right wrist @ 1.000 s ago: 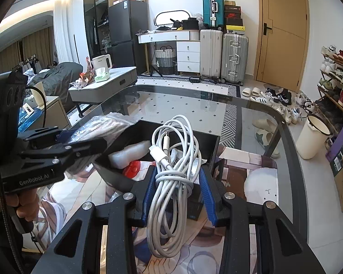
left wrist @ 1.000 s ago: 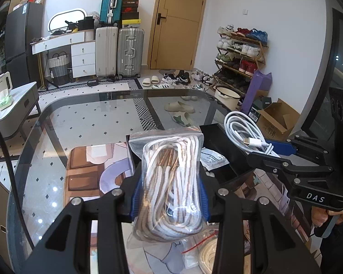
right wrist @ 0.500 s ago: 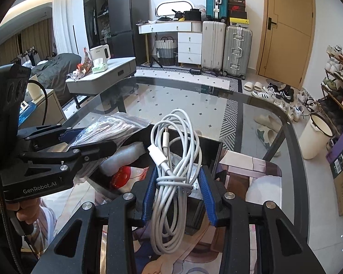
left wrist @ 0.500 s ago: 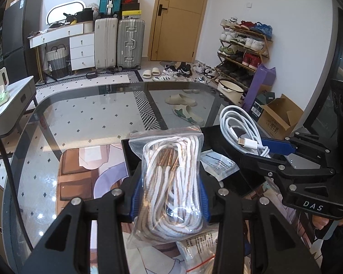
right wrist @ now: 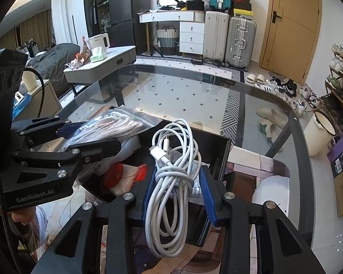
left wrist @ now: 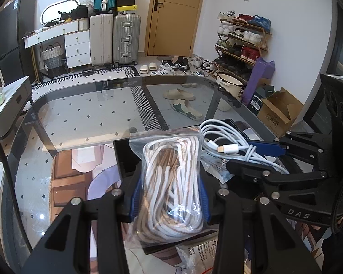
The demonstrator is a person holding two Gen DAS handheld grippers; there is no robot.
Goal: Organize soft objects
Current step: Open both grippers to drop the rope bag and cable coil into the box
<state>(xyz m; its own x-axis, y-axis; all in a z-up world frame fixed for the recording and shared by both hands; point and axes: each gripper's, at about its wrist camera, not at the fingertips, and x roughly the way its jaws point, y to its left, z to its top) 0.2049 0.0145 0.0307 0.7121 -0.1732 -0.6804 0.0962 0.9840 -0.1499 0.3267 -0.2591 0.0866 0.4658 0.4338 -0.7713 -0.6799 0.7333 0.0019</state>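
Both loads over the black tray (right wrist: 219, 159)

My left hand-held gripper (left wrist: 169, 191) clamps the bagged rope (left wrist: 171, 182), my right hand-held gripper (right wrist: 179, 189) the white charging cable (right wrist: 171, 173), ready to drop in.

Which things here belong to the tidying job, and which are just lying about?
Job: bag of laces in the left gripper; white cable in the right gripper; black box.
Lying about: suitcases, shoe rack, slippers.

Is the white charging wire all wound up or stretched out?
Wound up. The white cable hangs in loops, its own cord wrapped around the middle, squeezed between the right tongs.
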